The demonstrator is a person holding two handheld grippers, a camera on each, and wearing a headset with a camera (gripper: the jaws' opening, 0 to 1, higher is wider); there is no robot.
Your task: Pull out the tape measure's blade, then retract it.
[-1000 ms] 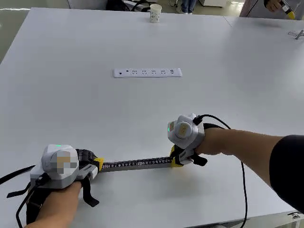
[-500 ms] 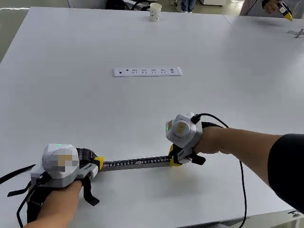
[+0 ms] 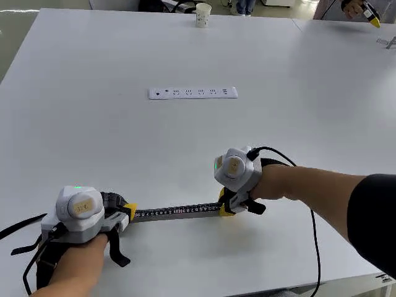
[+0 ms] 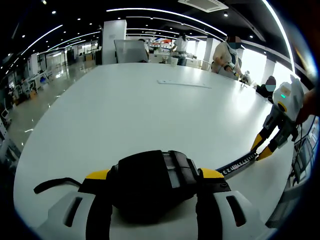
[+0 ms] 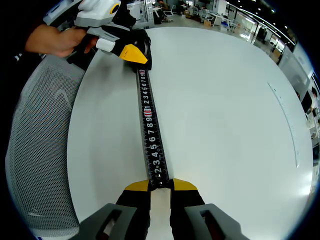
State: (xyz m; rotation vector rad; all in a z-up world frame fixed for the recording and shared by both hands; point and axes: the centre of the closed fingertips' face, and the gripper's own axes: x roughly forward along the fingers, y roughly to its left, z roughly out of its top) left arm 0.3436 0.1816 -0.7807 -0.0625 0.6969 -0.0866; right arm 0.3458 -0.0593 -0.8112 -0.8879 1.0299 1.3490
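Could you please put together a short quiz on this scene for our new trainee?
1. True or false: the right tool is shut on the free end of the blade.
2. What does the left tool hold? A) the tape measure's case; B) a marker pen; C) a screwdriver.
3. Fill in: farther along the table, beyond the blade, lies a white ____.

Key: 1 true; 2 A; 3 power strip.
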